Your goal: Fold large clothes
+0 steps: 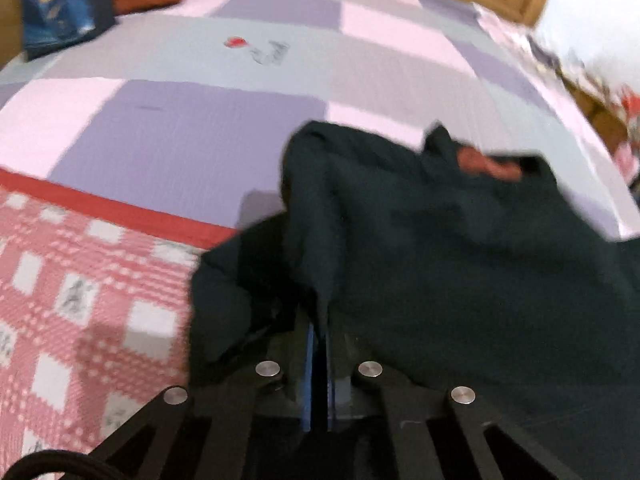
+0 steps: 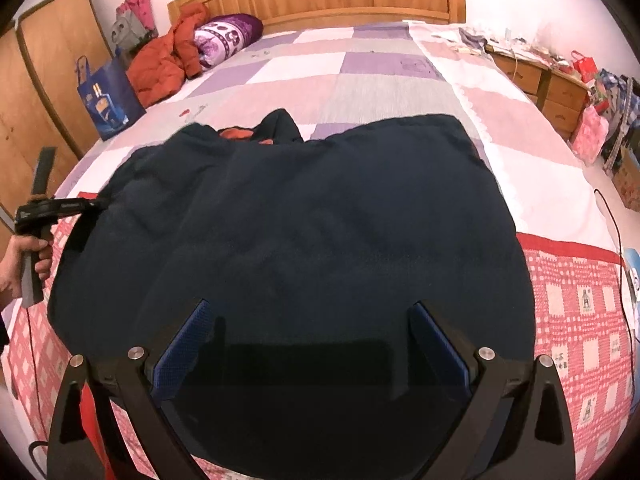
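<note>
Left wrist view shows the left gripper (image 1: 319,332) pinching the dark garment's (image 1: 460,240) edge, which may slip; right gripper (image 2: 312,344) gapes above

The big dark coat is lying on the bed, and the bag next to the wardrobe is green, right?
Not quite. The dark coat does lie on the bed, but the bag next to the wardrobe is blue, not green. The right wrist view shows it.
</note>
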Demonstrator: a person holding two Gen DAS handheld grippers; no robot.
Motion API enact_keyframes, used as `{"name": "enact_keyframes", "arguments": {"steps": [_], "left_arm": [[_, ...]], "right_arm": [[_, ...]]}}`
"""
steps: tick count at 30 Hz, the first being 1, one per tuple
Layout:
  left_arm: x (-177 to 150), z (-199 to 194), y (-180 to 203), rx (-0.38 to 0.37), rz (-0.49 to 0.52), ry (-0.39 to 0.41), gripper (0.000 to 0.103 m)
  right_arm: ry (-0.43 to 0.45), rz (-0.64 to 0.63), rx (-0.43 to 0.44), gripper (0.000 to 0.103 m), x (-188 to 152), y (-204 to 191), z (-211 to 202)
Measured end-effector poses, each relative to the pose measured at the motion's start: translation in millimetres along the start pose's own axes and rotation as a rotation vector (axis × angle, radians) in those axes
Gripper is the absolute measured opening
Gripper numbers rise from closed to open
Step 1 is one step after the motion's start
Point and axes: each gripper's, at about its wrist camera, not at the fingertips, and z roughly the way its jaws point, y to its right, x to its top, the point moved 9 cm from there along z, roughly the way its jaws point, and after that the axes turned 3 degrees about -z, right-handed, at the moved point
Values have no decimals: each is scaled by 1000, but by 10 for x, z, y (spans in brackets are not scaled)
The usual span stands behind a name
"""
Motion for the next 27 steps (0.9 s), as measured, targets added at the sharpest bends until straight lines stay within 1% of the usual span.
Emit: {"name": "enact_keyframes", "arguments": {"steps": [2,3,4,5,6,7,8,9,10,12,14,15,16,17,18,19,21,22,23,24,25,26,27], "left_arm": [[14,-89,-191,30,-35,23,3],[-3,-118,-339,59,-62,29,4],[-34,-103,-459,74,-86,19,4],[-102,-45,-635,136,-98,-4,0],[-168,12,-806,225,-104,-29,0],[-256,69,-986,247,-147,-70,0],[-312,84,-1080,232,-191,-94,0],[-330,29,-1112,202,-204,-81,0],[-313,-49,-1069,178,-179,-52,0],[-261,-189,-861,125,-91,-17,0],[-184,-294,-549,63,-2,3,0],[-147,-380,-295,22,64,22,0],[-133,-425,-134,-4,98,29,0],[-144,-472,137,-61,147,27,0],[-162,-512,305,-94,178,25,0],[-227,-538,536,-142,215,16,0],[-369,-520,890,-200,276,-18,8],[-519,-468,1098,-220,329,-42,8],[-596,-425,1179,-218,357,-55,10],[-719,-324,1242,-189,395,-67,12],[-765,-259,1253,-170,393,-75,12],[-802,-171,1189,-150,367,-84,12],[-792,-110,1077,-133,320,-77,12]], "right_arm": [[4,-12,-2,101,17,-3,-27],[5,-18,-2,102,20,-4,-36],[5,-25,-2,102,24,-3,-47],[8,-31,-1,102,33,-9,-63],[12,-34,0,102,39,-11,-76],[12,-37,1,102,42,-15,-82],[10,-39,0,102,42,-18,-83],[9,-39,0,102,40,-24,-82],[6,-39,5,102,38,-35,-77],[1,-52,9,102,38,-72,-61],[10,-77,-4,102,52,-96,-40],[11,-78,-7,102,58,-108,-25],[7,-74,-10,102,68,-107,-1],[3,-65,-14,102,81,-97,26],[1,-57,-16,102,92,-88,42],[-2,-45,-15,102,114,-83,66],[-16,-32,-11,102,142,-102,122],[-28,-33,-13,102,153,-121,162],[-46,-39,-20,102,149,-144,214],[-73,-50,-31,102,137,-161,289],[-103,-63,-41,102,123,-186,399],[-122,-89,-38,103,139,-245,541],[-133,-112,-40,103,169,-283,649]]}}
